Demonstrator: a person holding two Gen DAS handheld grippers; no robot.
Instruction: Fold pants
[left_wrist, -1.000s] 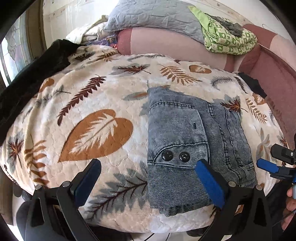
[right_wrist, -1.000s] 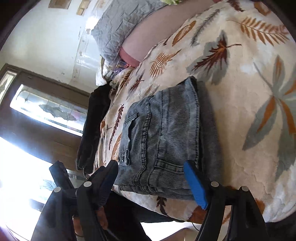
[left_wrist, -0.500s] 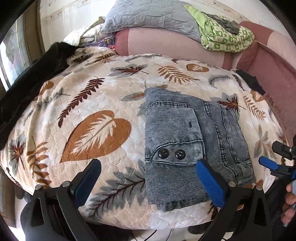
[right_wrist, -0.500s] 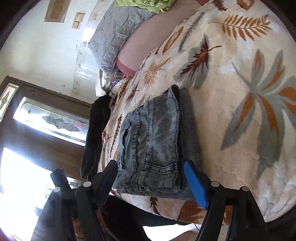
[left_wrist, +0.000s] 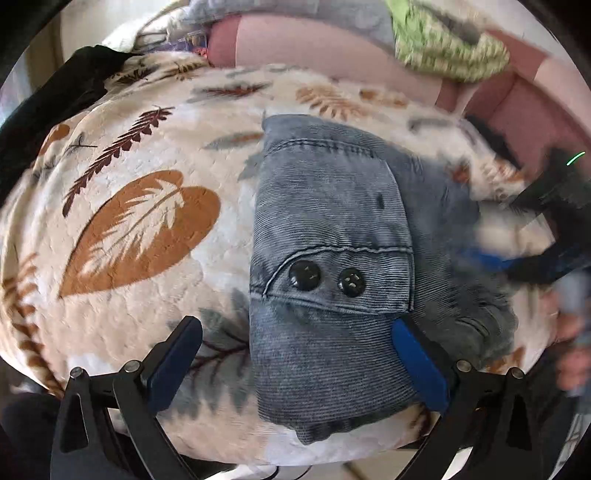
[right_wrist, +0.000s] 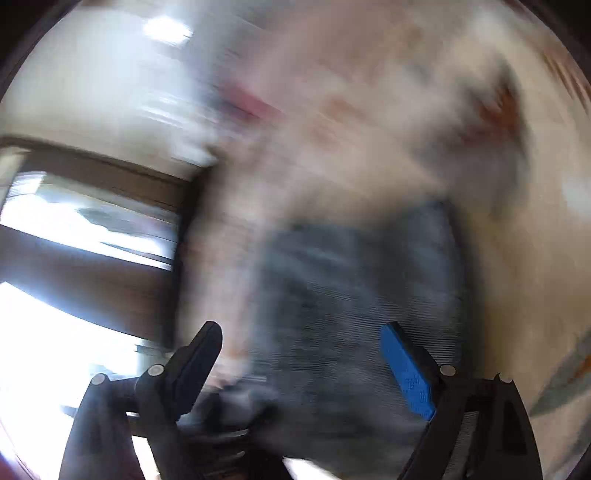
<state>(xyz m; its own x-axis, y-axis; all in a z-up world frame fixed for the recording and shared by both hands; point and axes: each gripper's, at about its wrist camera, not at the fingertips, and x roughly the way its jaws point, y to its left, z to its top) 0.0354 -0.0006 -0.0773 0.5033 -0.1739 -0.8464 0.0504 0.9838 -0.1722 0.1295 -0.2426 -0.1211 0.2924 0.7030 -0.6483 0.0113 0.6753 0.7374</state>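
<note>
Both grippers, left (left_wrist: 295, 354) and right (right_wrist: 303, 365), gape empty; folded pants (left_wrist: 332, 236) look thick, floppy; best pinched at the stacked near edge

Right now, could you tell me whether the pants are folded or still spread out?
Folded. The pants lie as a compact denim bundle on the leaf-print blanket, layers stacked, pocket and two buttons on top.

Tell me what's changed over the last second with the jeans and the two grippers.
Both grippers, left gripper and right gripper, moved in closer over the folded jeans; the right view is now motion-blurred. Both stay open, holding nothing. The jeans remain folded on the leaf-print blanket.
</note>
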